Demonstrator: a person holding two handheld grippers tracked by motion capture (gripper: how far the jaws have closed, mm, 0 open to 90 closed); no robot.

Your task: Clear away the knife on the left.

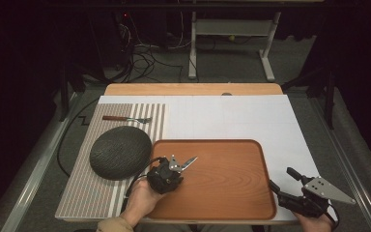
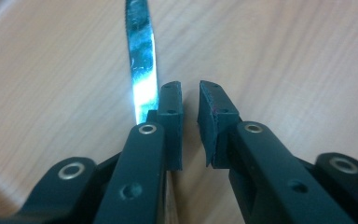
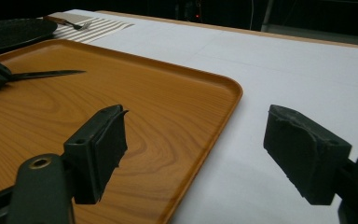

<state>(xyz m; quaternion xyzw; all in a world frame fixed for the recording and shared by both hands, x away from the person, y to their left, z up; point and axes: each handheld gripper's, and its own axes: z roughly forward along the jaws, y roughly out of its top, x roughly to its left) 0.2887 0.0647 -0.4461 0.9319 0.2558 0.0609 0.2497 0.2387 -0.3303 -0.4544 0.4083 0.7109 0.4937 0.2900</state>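
My left tongs [image 1: 181, 166] hold a table knife [image 1: 190, 162] over the near left part of the wooden tray [image 1: 232, 193]. In the left gripper view the pads [image 2: 170, 122] stand close together with a slim gap showing between them, and the blade [image 2: 141, 60] runs out past the left pad, so the grip looks to be on the handle lower down, where I cannot see it. My right tongs [image 1: 280, 180] are spread wide and empty, resting at the tray's near right corner, over the white counter [image 1: 232, 118]. A dark plate [image 1: 121, 152] sits on the striped mat [image 1: 84, 193] to the left, with a fork [image 1: 125, 118] at the far end. I judge the knife is being carried; next it needs to go down flat on the tray before I let go.
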